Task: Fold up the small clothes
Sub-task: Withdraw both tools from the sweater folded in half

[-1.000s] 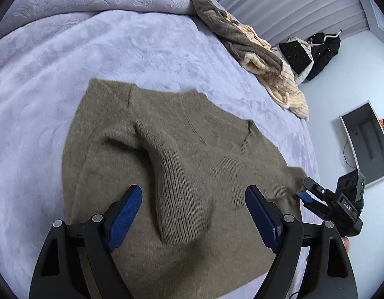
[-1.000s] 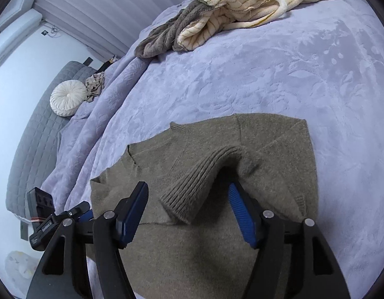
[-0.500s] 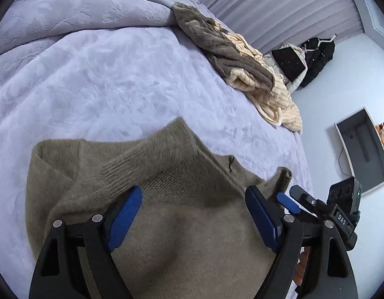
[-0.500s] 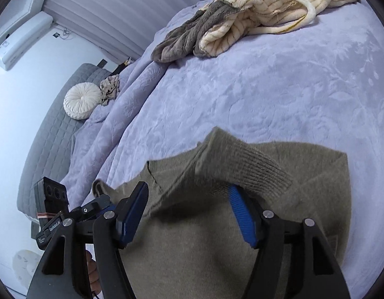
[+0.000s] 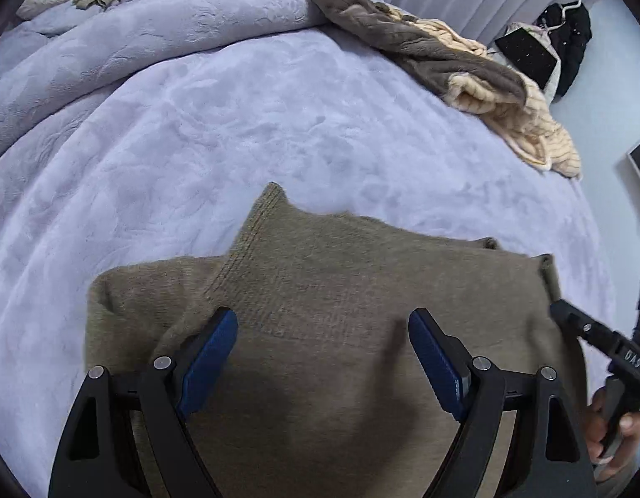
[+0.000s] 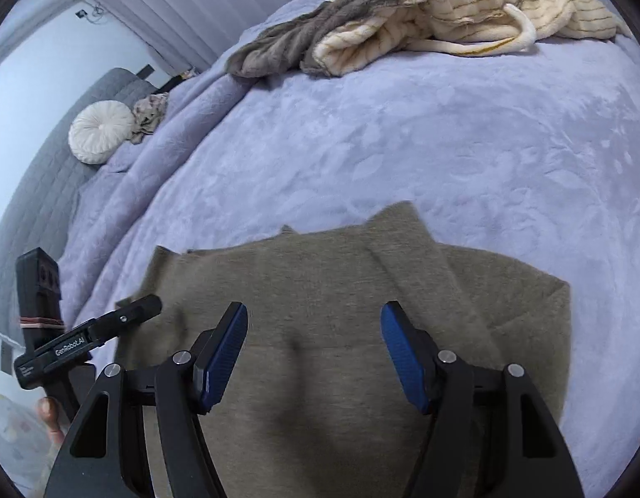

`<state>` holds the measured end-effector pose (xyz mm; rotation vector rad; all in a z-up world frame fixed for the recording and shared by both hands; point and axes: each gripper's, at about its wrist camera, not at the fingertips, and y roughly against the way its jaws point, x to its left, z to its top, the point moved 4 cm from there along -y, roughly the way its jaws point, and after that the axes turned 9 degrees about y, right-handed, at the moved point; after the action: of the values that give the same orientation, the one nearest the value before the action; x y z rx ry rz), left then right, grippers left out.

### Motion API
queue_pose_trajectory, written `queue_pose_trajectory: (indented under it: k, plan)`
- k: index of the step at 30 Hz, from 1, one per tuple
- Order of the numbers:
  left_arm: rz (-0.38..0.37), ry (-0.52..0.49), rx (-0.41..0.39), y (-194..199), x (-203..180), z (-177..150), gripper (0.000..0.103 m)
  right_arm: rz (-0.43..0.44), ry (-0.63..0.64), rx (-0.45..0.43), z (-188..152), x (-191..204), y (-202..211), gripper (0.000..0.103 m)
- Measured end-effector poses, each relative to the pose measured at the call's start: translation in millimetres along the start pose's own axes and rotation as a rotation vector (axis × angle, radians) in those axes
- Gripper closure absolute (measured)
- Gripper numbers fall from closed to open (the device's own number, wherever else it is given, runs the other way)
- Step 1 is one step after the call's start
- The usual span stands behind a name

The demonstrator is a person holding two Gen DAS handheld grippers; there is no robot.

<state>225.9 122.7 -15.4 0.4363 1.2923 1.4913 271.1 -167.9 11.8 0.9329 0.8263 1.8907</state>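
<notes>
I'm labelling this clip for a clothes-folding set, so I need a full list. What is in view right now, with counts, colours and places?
sweater: one, olive, on the bed under both grippers
bedspread: one, lilac, covering the bed
garments pile: cream striped and grey-brown, far edge of bed
round cushion: one, white, at the headboard
crumpled cloth: one, beige, beside the cushion
dark clothes: black, hanging by the curtain
left gripper: black, blue pads, jaws apart
right gripper: same, jaws apart
</notes>
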Motion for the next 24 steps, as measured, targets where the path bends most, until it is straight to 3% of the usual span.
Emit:
queue_pose_trajectory:
  k: [2,4,7,11,14,17,20,24]
  plan:
    - [-0.035,-0.012,-0.009,3.0,7.4,-1.6,0.017,-0.127,-0.021,-0.051,-0.5,-28.1,15.8,0.033]
    - [-0.022,-0.037,-0.018,5.9,8.0,-3.7,0.018,-0.189,-0.065,-0.061,-3.5,-52.0,26.8,0.033]
    - [0.046,-0.085,-0.053,21.1,-2.2,-12.4,0.018,-0.169,-0.120,-0.065,-9.6,-66.2,42.4,0.033]
    - [0.040,-0.116,-0.131,54.2,-13.6,-34.1,0.017,-0.135,-0.005,-0.146,-21.4,-24.5,72.5,0.033]
    - [0.081,-0.086,-0.114,57.2,-8.1,-50.6,0.017,-0.126,0.165,-0.099,-44.4,22.6,64.9,0.032]
    - [0.128,-0.064,-0.087,54.2,1.5,-67.7,0.017,-0.185,0.274,-0.032,-70.5,43.9,48.0,0.032]
    - [0.205,-0.077,-0.049,46.7,9.0,-83.5,0.017,-0.260,0.282,0.050,-93.5,34.1,32.6,0.033]
    - [0.209,-0.077,-0.042,57.8,10.7,-97.2,0.017,-0.284,0.239,0.051,-98.7,26.0,48.6,0.032]
